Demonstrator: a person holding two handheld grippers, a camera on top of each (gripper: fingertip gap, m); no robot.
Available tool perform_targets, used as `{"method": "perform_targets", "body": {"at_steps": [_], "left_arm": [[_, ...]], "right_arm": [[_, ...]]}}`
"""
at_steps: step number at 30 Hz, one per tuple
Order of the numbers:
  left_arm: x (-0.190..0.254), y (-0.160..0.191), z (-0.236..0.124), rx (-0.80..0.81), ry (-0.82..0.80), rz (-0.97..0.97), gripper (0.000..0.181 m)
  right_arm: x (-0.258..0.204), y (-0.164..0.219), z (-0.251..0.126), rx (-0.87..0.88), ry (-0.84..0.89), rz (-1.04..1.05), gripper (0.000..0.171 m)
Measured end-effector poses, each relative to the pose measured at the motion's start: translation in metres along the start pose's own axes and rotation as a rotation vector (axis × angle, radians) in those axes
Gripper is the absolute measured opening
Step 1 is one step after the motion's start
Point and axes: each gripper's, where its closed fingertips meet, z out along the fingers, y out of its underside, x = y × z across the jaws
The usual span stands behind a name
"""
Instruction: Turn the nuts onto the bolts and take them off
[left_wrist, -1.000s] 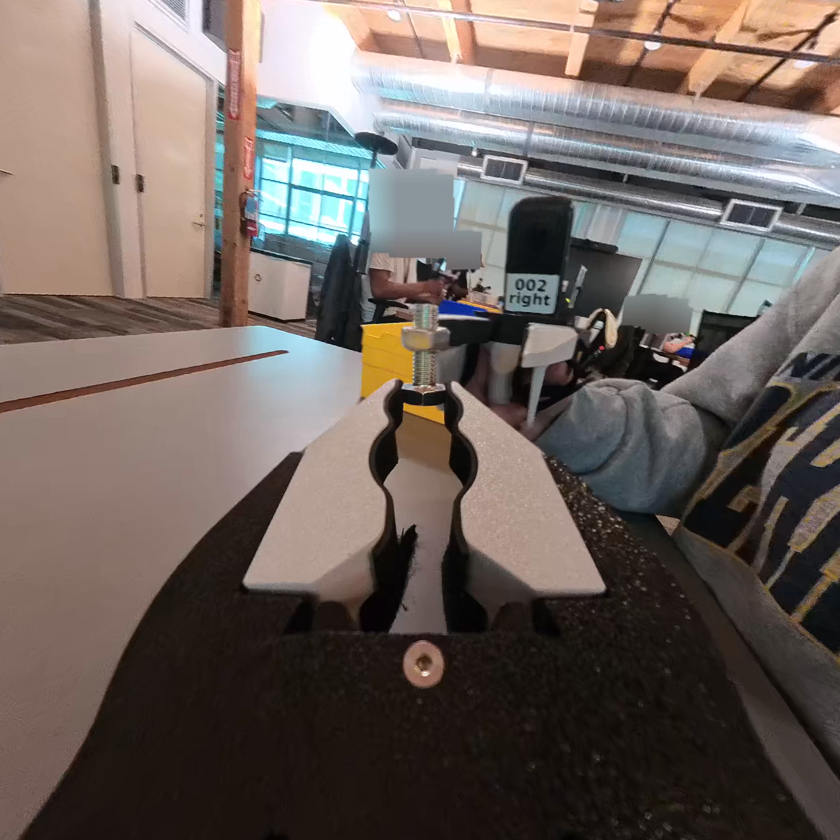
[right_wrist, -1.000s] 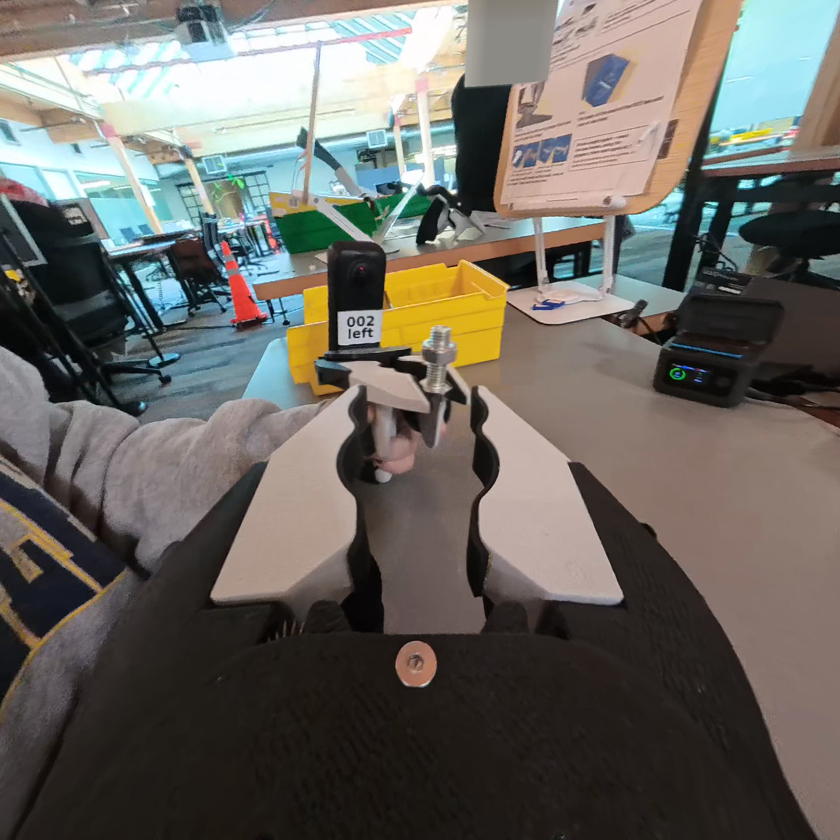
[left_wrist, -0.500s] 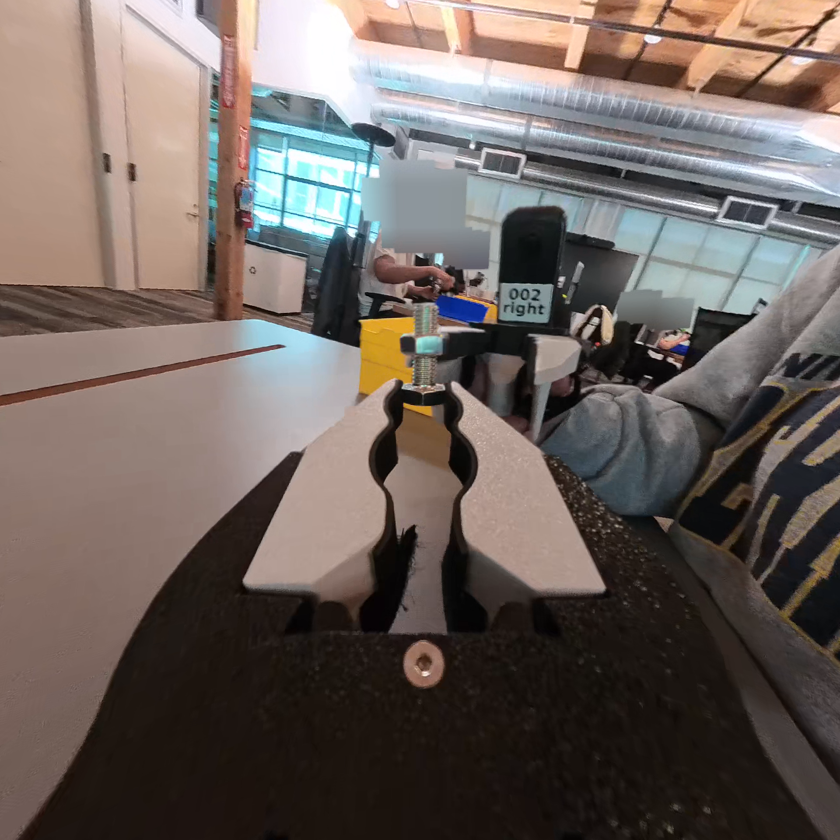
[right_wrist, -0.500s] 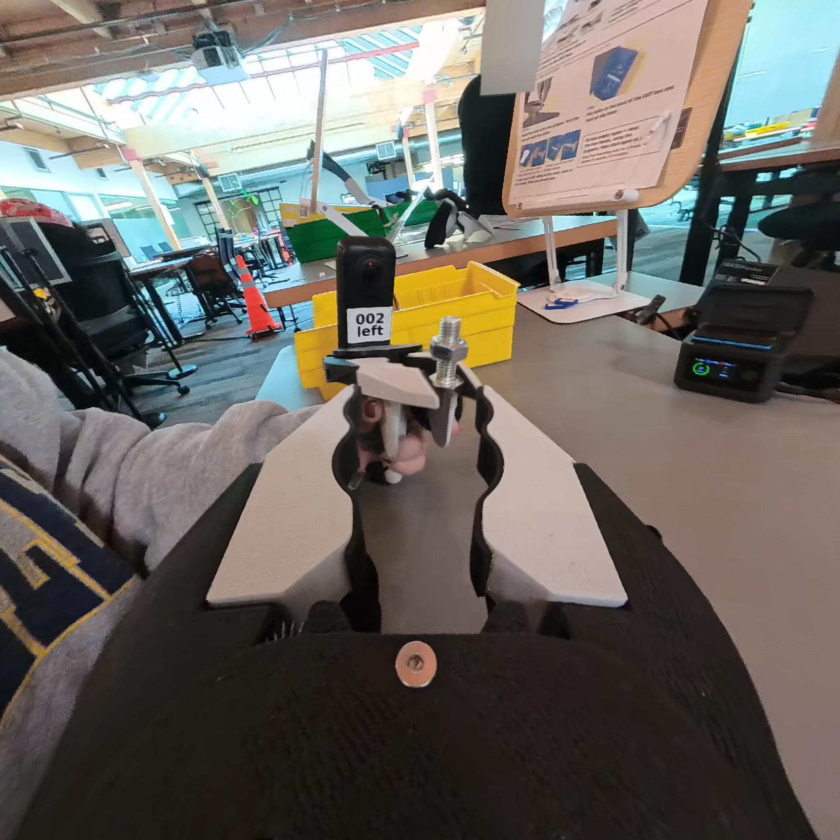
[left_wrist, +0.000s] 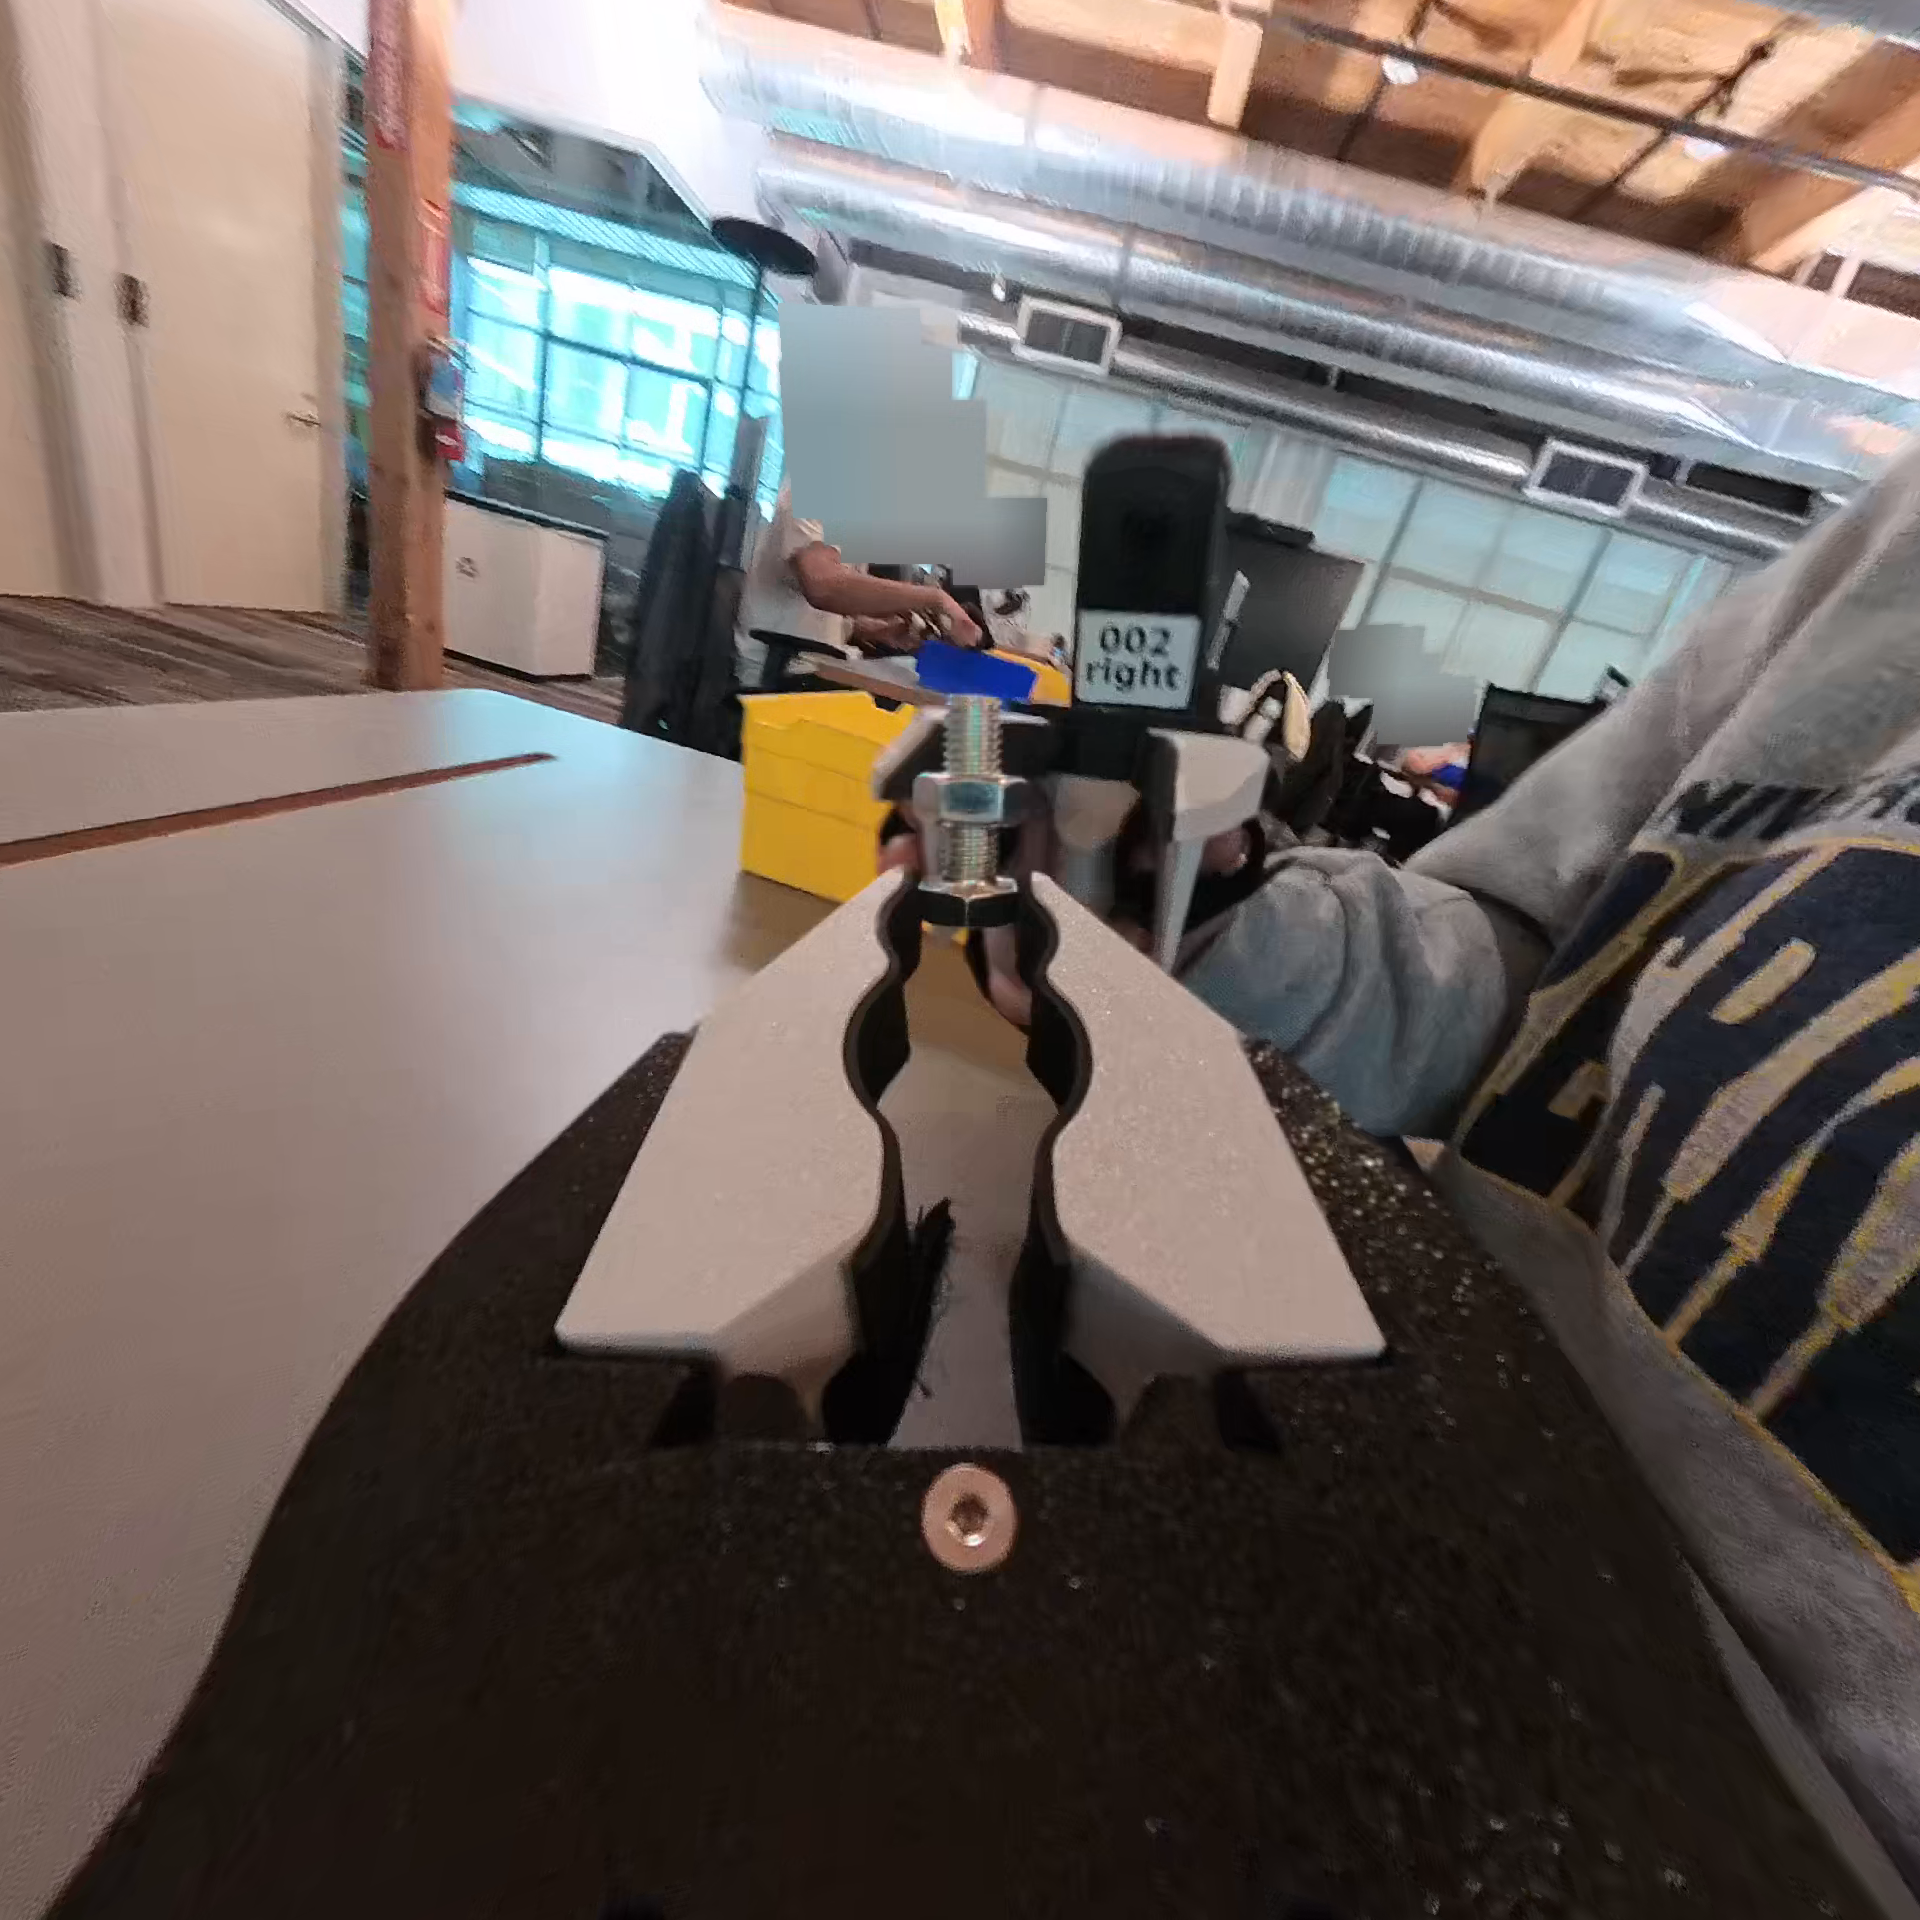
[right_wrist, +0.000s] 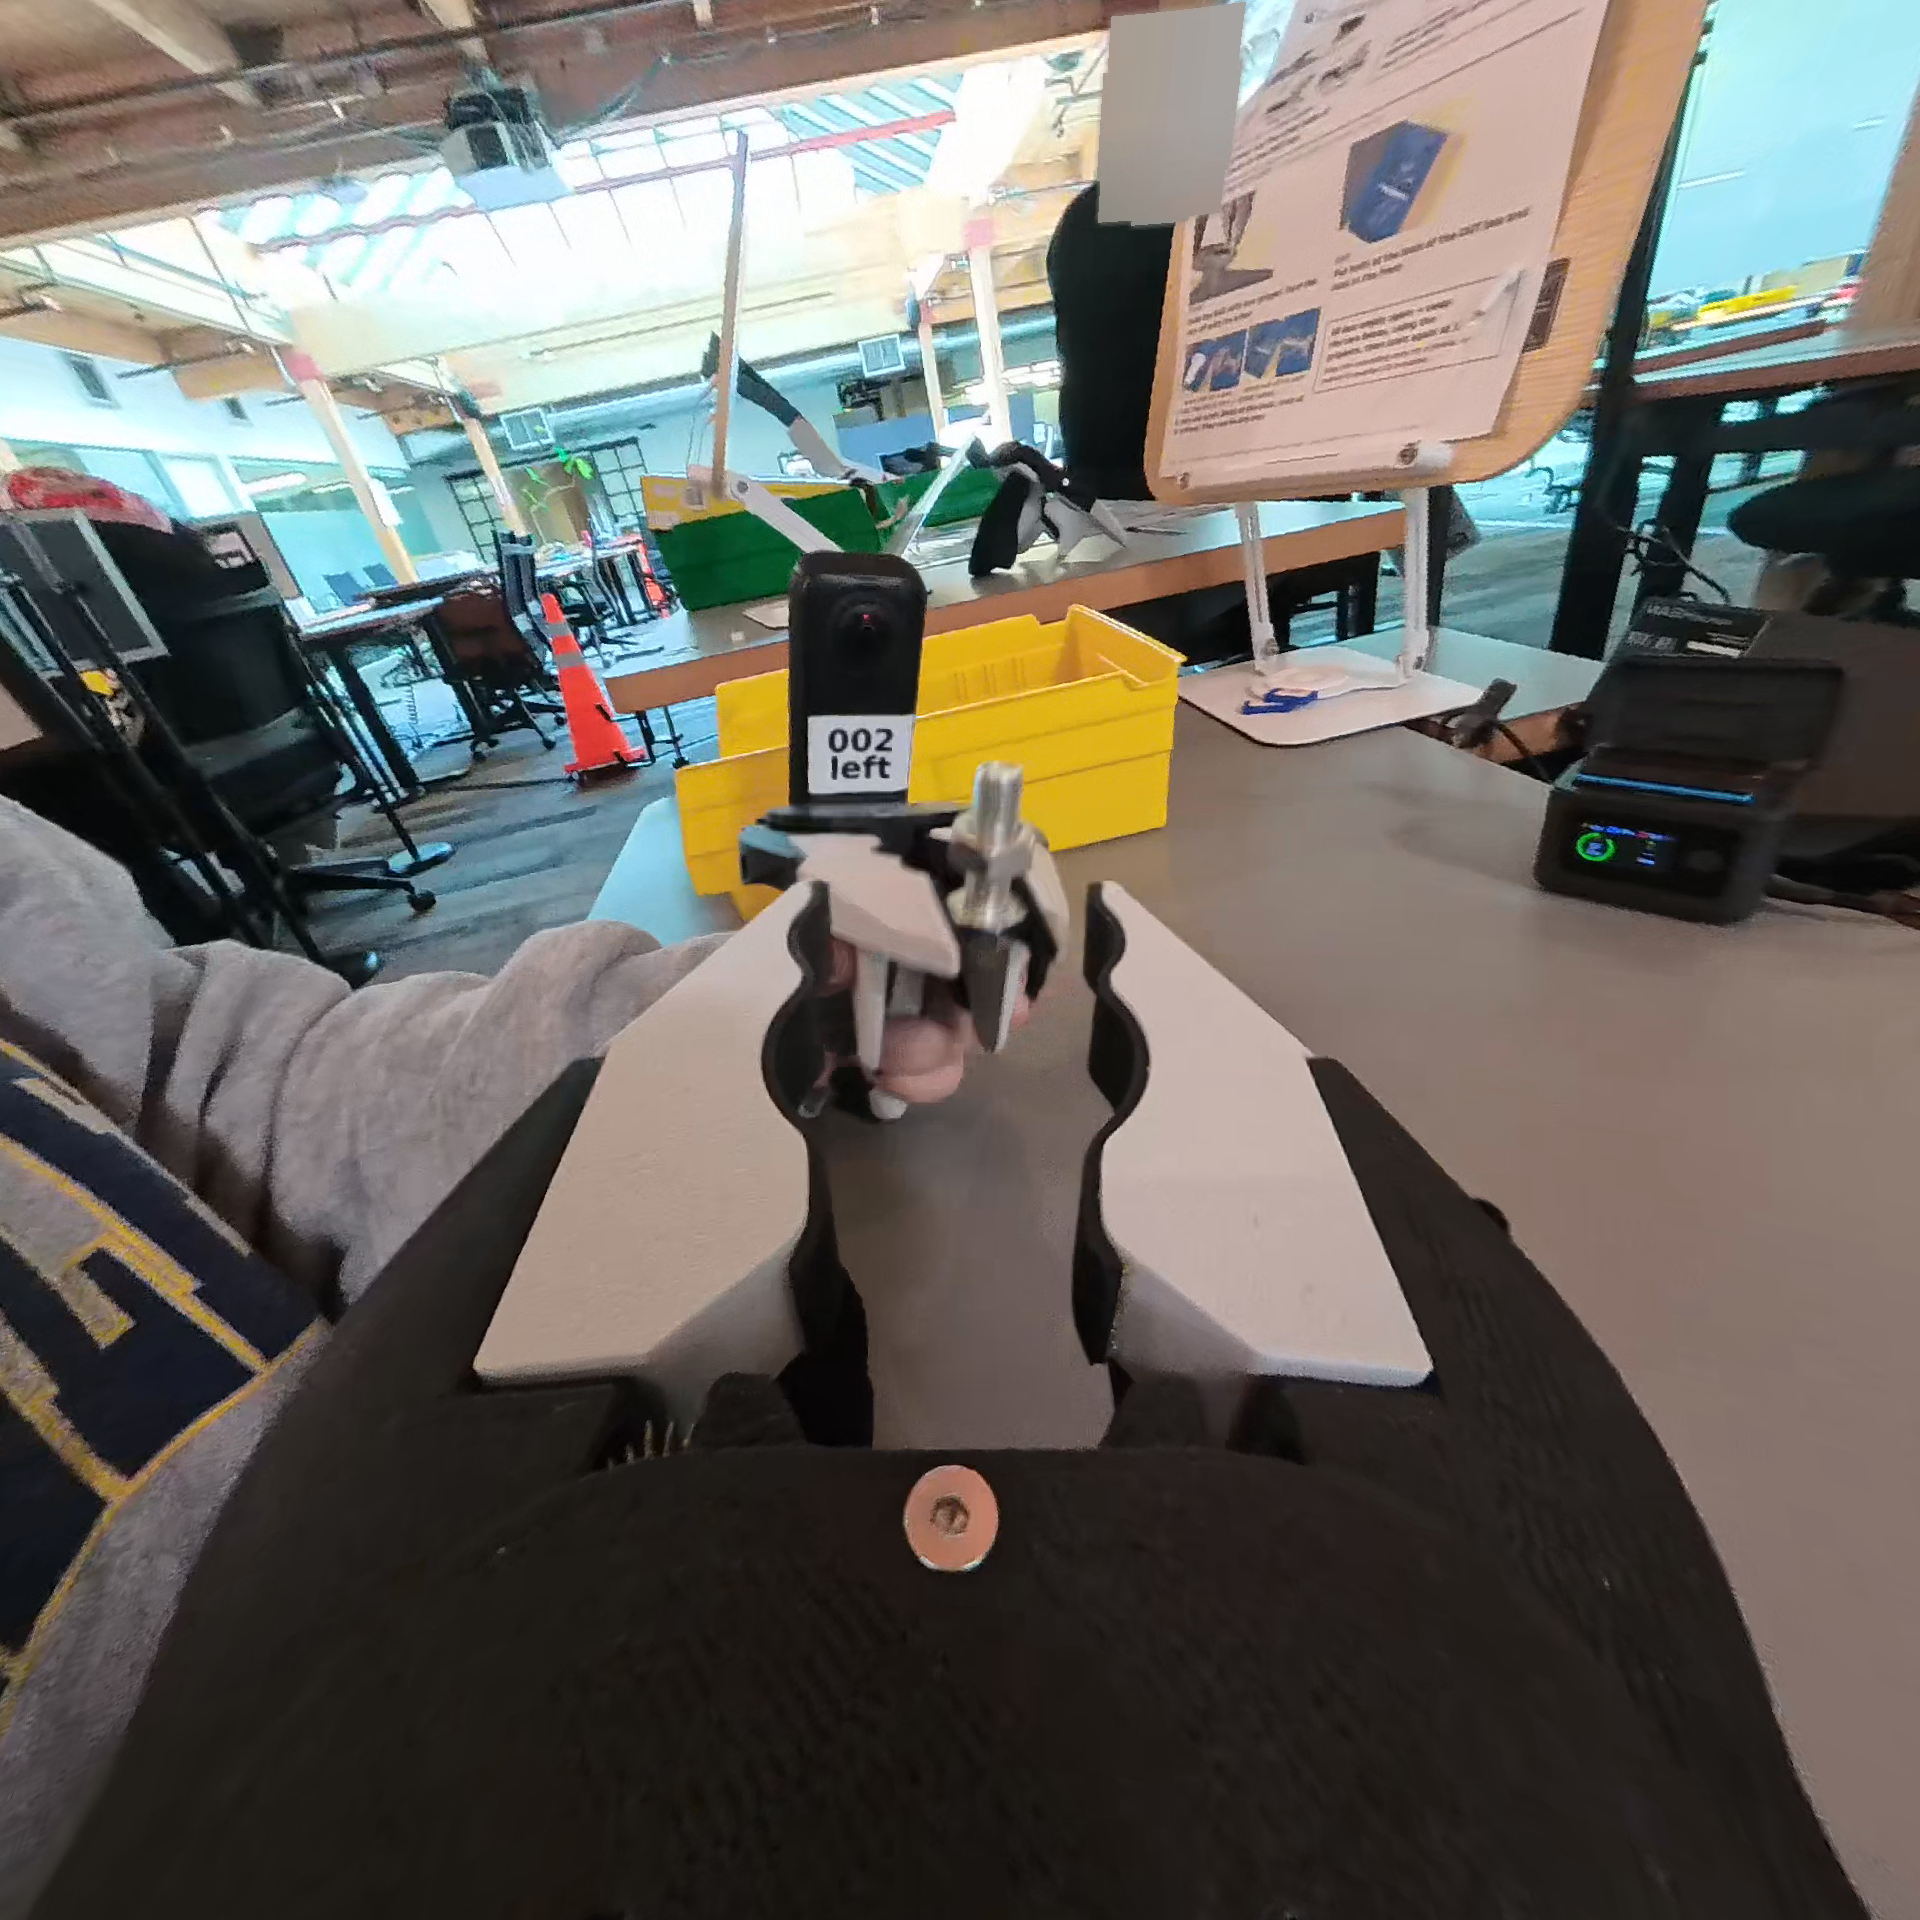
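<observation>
Left tool (left_wrist: 966, 914) is clamped narrow on the bolt (left_wrist: 971, 800) by its hex head, shank upright above the worktop (left_wrist: 312, 987). Nut (left_wrist: 971, 823) sits about mid-thread, with bare thread above and below it.

Change vs a second ago: the right tool (right_wrist: 951, 925) has opened. It was closing in around the nut half a second back; now its jaws stand wide and grip nothing. In the left view it appears just behind the bolt, with one finger beside the nut; can't tell whether they touch. The nut also reads slightly lower on the thread than before, but that's marginal given the view shift and blur.

My read: that's a release between turns, a regrip, not the end of the step. The nut isn't seated against the head and isn't off the tip, so either direction has thread left.

Relative position, right view: bolt and nut (right_wrist: 987, 831) lie ahead of the right tool's fingertips and above them, roughly on the centre line, not between the fingers. It needs to advance and lift before closing on the nut's flats.

Yellow bin (right_wrist: 1039, 717) sits behind, clear of the action.
</observation>
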Motion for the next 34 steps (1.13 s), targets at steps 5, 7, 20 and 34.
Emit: {"method": "perform_targets", "body": {"at_steps": [5, 7, 20, 34], "left_arm": [[0.023, 0.018, 0.019, -0.071, 0.112, -0.013, 0.016], [0.015, 0.015, 0.015, -0.056, 0.075, -0.008, 0.016], [0.004, 0.017, 0.010, -0.076, 0.011, 0.025, 0.016], [-0.048, -0.010, -0.011, 0.057, -0.413, 0.219, 0.093]], "right_arm": [[-0.012, 0.004, 0.021, -0.030, -0.056, -0.022, 0.051], [-0.020, 0.006, 0.021, -0.043, -0.079, -0.025, 0.049], [0.004, 0.000, 0.000, -0.042, 0.046, -0.016, 0.017], [0.036, -0.076, -0.119, -0.233, 0.464, -0.107, 0.008]]}}
